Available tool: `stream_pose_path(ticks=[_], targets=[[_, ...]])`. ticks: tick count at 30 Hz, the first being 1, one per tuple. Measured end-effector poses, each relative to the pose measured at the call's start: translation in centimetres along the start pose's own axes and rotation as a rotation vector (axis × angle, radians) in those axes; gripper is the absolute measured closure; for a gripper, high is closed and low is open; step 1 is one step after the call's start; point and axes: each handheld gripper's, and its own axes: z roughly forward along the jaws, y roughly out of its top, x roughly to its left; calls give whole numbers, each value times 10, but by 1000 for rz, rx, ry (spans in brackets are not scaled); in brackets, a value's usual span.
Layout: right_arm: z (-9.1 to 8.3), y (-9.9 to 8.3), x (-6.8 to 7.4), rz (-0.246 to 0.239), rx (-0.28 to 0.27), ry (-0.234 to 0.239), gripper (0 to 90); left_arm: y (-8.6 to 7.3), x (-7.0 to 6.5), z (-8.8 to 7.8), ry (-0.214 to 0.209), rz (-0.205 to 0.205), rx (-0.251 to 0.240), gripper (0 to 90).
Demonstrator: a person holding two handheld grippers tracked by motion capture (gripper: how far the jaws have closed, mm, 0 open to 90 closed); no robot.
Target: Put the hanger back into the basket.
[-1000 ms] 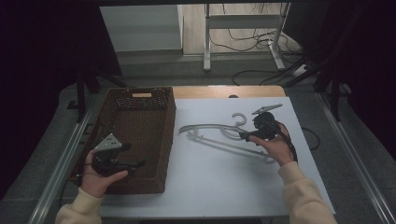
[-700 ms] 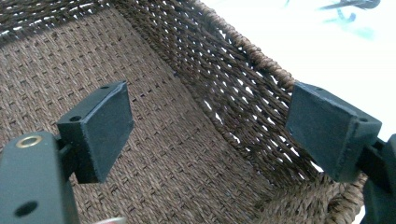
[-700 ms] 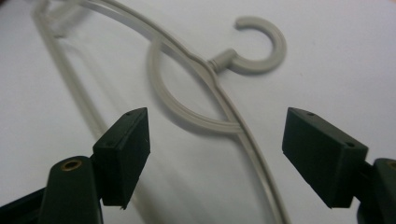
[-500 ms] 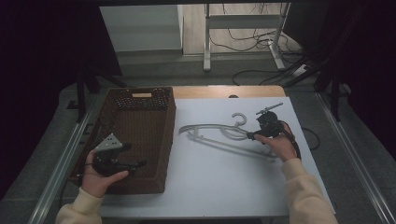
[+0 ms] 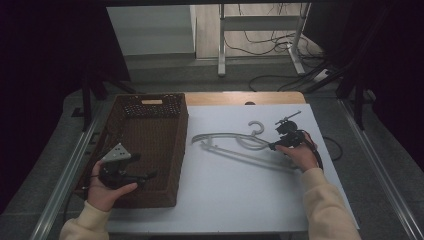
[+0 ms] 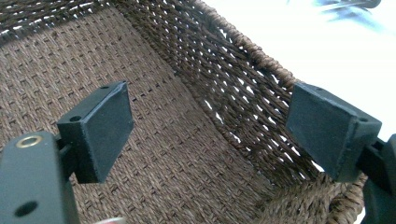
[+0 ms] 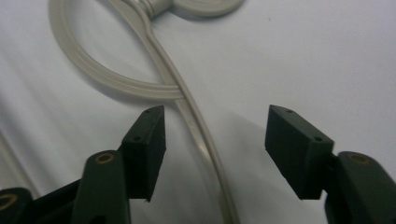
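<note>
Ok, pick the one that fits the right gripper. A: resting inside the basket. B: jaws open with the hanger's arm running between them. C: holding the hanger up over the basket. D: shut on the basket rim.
B: in the right gripper view the right gripper has its jaws apart, and the hanger lies on the white table between them, pads not yet pressing it.

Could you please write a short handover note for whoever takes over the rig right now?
Right hand-held gripper: jaws have just been closing around the hanger arm, pads not yet touching it.
Left hand-held gripper: open, over the near end of the basket.
Hanger lies flat on the table, right of the basket.
Done: right gripper lined up on the hanger.
Left: grip and lift it; likely move it to the basket.
</note>
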Motion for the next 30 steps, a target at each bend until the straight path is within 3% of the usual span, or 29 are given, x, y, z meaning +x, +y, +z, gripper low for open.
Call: stream_pose_path(ticks=[8, 16, 17, 25, 28, 30], targets=[[7, -2, -4, -6, 38, 7, 493, 0, 0, -1, 0, -1, -1, 153], [9, 0, -5, -38, 63, 45, 677, 0, 0, -1, 0, -1, -2, 153], [9, 0, -5, -52, 65, 54, 728, 0, 0, 0, 0, -1, -1, 153], [9, 3, -1, -212, 84, 61, 819, -1, 1, -1, 4, -5, -2, 153], [9, 2, -3, -205, 73, 40, 820, -1, 1, -1, 5, -4, -3, 153], [6, -2, -10, -205, 56, 53, 821, -1, 1, -2, 6, -4, -3, 153]])
